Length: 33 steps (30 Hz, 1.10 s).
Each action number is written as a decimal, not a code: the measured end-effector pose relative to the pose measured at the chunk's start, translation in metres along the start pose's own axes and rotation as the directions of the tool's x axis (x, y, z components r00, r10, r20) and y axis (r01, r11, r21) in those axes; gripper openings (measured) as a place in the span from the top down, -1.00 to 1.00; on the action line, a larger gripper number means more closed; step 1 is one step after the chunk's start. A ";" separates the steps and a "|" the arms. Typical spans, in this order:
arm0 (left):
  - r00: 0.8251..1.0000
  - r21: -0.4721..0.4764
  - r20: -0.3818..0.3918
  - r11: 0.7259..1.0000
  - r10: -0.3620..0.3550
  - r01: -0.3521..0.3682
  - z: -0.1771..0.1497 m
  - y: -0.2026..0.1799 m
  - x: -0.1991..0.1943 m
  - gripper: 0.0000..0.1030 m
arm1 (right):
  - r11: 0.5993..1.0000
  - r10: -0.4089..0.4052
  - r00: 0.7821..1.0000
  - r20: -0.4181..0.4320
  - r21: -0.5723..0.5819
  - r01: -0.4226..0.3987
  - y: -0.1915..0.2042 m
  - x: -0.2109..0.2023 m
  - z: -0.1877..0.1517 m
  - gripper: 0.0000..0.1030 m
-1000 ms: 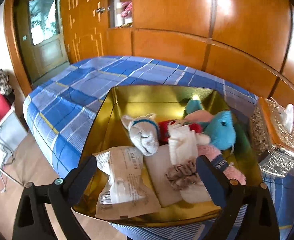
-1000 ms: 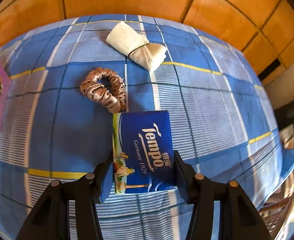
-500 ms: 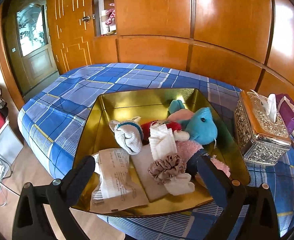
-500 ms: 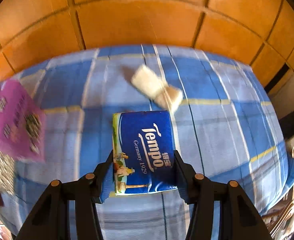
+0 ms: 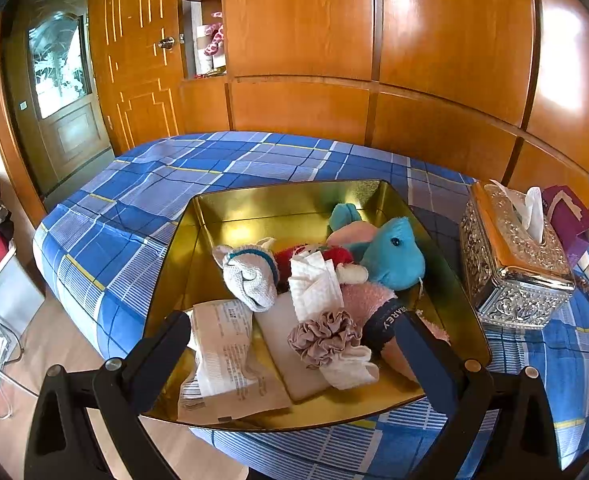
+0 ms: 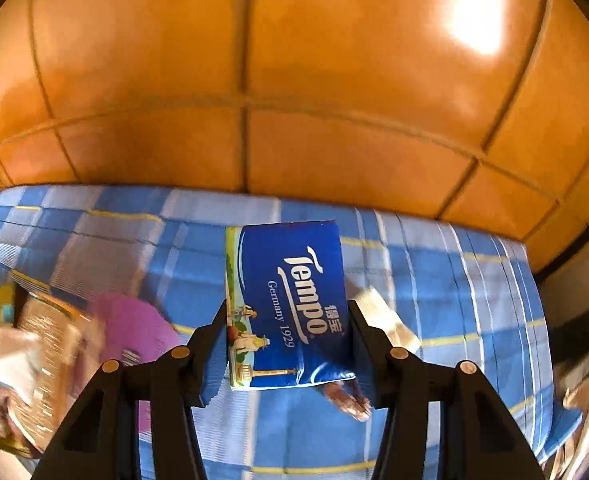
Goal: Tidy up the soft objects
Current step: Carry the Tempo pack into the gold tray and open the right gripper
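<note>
**Inspector:** State of the right gripper (image 6: 286, 344)?

**Assistant:** Clenched on the blue tissue pack (image 6: 288, 304). Both pads pressed its sides; the pack stood between them, clear of the blue plaid bedspread (image 6: 454, 280), its top end past the fingertips.

**Inspector:** And the left gripper (image 5: 294, 332)?

**Assistant:** Released, jaws wide, nothing between them. It hung over the near edge of the gold tin (image 5: 278, 208). Inside lay a wrapped packet (image 5: 226, 356), a mauve scrunchie (image 5: 322, 338), a white knitted toy (image 5: 250, 276) and a turquoise plush (image 5: 394, 256). An ornate silver tissue box (image 5: 510, 276) stood just beside the tin
</note>
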<state>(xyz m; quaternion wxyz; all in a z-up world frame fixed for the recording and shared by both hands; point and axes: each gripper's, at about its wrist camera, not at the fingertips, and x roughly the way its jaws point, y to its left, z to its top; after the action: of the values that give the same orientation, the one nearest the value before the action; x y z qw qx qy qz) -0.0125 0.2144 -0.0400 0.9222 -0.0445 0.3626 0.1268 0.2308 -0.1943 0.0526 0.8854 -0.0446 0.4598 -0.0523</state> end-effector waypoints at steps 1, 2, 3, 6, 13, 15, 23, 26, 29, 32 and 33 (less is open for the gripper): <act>1.000 0.002 -0.002 1.000 -0.002 0.002 0.000 0.000 0.000 -0.99 | 1.000 0.019 1.000 0.014 -0.013 -0.019 0.008 -0.004 0.005 -0.02; 1.000 0.005 -0.003 1.000 -0.003 0.003 -0.001 -0.001 0.000 -0.99 | 0.999 0.036 0.999 0.025 -0.026 -0.035 0.016 -0.007 0.009 -0.02; 1.000 0.006 -0.003 1.000 -0.003 0.004 -0.001 -0.001 -0.001 -0.99 | 0.997 0.056 0.998 0.034 -0.046 -0.055 0.027 -0.011 0.013 -0.02; 1.000 0.011 -0.002 1.000 -0.007 0.007 -0.002 -0.003 -0.002 -0.99 | 0.988 0.119 0.991 0.058 -0.105 -0.112 0.059 -0.020 0.020 -0.03; 1.000 0.011 0.001 1.000 -0.003 0.003 -0.002 0.001 -0.006 -0.99 | 0.925 0.297 0.953 0.067 -0.270 -0.269 0.142 -0.042 0.012 -0.02; 1.000 0.013 0.001 1.000 -0.001 0.001 -0.003 0.002 -0.007 -0.99 | 0.891 0.347 0.936 0.054 -0.332 -0.311 0.168 -0.048 0.003 -0.02; 1.000 0.019 -0.004 1.000 0.017 -0.017 -0.005 0.011 -0.009 -0.99 | 0.687 0.515 0.849 -0.116 -0.537 -0.490 0.263 -0.067 -0.057 -0.03; 1.000 0.021 -0.010 1.000 0.013 -0.013 -0.007 0.018 -0.010 -0.99 | 0.619 0.535 0.820 -0.201 -0.568 -0.543 0.290 -0.066 -0.083 -0.03; 1.000 0.011 0.000 1.000 0.026 -0.026 -0.009 0.028 -0.013 -0.99 | 0.576 0.541 0.791 -0.284 -0.561 -0.595 0.315 -0.057 -0.104 -0.03; 0.999 -0.039 0.002 0.999 0.035 -0.035 -0.011 0.044 -0.014 -0.99 | 0.575 0.533 0.777 -0.336 -0.529 -0.624 0.335 -0.042 -0.114 -0.03; 0.999 -0.064 0.002 0.997 0.035 -0.035 -0.011 0.050 -0.014 -0.99 | 0.582 0.530 0.778 -0.339 -0.522 -0.624 0.338 -0.040 -0.117 -0.03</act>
<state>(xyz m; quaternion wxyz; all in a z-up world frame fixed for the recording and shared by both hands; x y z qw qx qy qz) -0.0432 0.2574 -0.0383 0.9185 -0.0673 0.3576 0.1545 0.1296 0.1427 -0.0255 0.7537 -0.1704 0.5038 0.3861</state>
